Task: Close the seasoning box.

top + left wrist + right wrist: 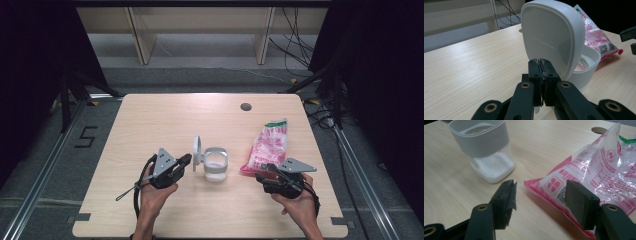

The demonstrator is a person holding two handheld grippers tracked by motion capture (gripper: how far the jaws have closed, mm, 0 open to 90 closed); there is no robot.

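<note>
A small white container (216,165) with white grains in its clear base stands at the table's middle. Its hinged lid (197,152) is flipped up on the left side. My left gripper (186,160) is shut, with its tips right at the lid's lower edge (551,37); I cannot tell whether they pinch it. A pink and clear printed bag (267,145) lies to the container's right. My right gripper (262,176) is open at the bag's near corner, and in the right gripper view that corner (554,185) lies between the spread jaws (541,187), apart from the container (484,142).
The wooden table (150,125) has a round cable hole (245,106) near its far edge. Dark curtains flank both sides, and cables lie on the floor at the far right. Bare tabletop stretches to the left and in front of the container.
</note>
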